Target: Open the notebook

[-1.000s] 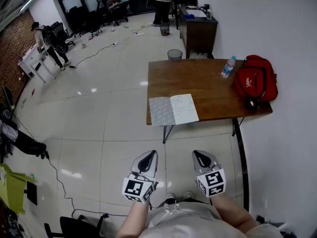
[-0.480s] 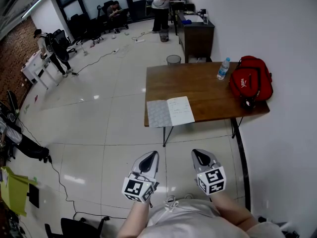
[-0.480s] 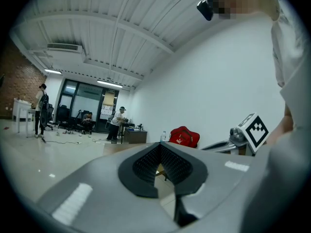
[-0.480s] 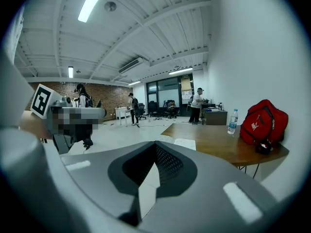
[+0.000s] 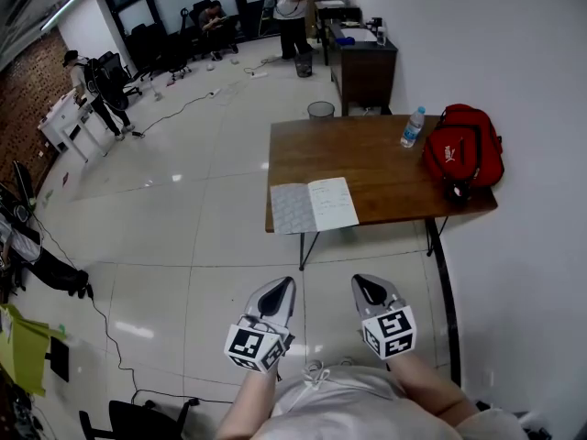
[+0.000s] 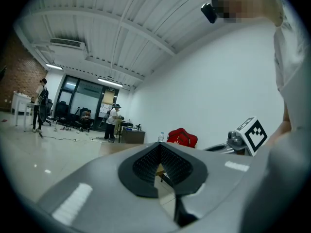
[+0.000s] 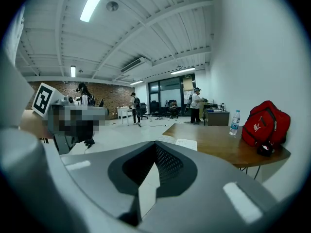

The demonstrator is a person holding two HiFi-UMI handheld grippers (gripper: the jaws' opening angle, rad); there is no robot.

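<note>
The notebook (image 5: 314,206) lies open on the near left corner of the brown table (image 5: 376,159), a grey page on the left and a white written page on the right. Both grippers hang close to the person's body, well short of the table and above the floor. My left gripper (image 5: 278,289) has its jaws together with nothing between them, and so does my right gripper (image 5: 365,287). The right gripper view shows the notebook (image 7: 185,143) far ahead beyond the shut jaw tips (image 7: 155,145). In the left gripper view the table is mostly hidden behind the jaws (image 6: 158,147).
A red bag (image 5: 463,149) and a water bottle (image 5: 412,128) sit on the table's right end. A waste bin (image 5: 320,110) and a dark desk (image 5: 364,58) stand behind it. A white wall runs along the right. Cables and people are at the far left and back.
The head view has shifted a little, so the table sits slightly further left and up. Both grippers stay shut at almost the same spot. A person at the back has moved.
</note>
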